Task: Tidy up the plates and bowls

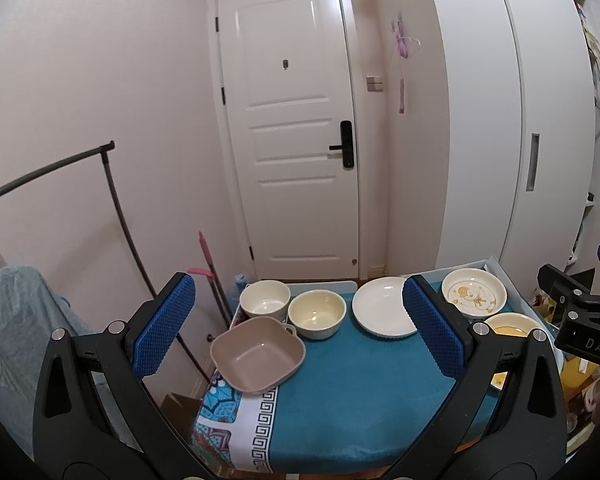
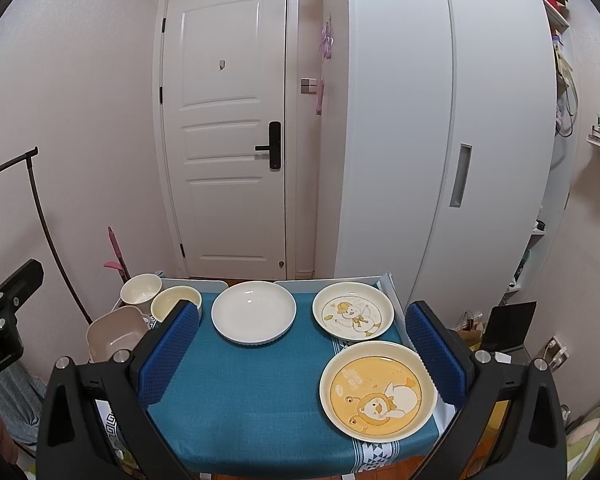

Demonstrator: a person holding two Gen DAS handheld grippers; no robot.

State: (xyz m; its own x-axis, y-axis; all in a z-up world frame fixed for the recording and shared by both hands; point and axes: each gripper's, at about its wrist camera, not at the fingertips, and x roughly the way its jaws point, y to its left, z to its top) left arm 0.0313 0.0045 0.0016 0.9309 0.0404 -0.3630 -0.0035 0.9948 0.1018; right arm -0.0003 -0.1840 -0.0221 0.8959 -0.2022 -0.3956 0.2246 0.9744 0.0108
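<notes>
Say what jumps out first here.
The yellow duck plate at the near right of the teal cloth, with a paler duck plate behind it. A plain white plate sits mid-table; three bowls cluster at the left edge, the tan square one nearest.

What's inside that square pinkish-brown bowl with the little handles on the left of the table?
Nothing: the square bowl looks empty in the left wrist view, its bare bottom showing. It sits on the blue tablecloth, overhanging the edge. In the right wrist view, a gripper finger covers part of it.
</notes>
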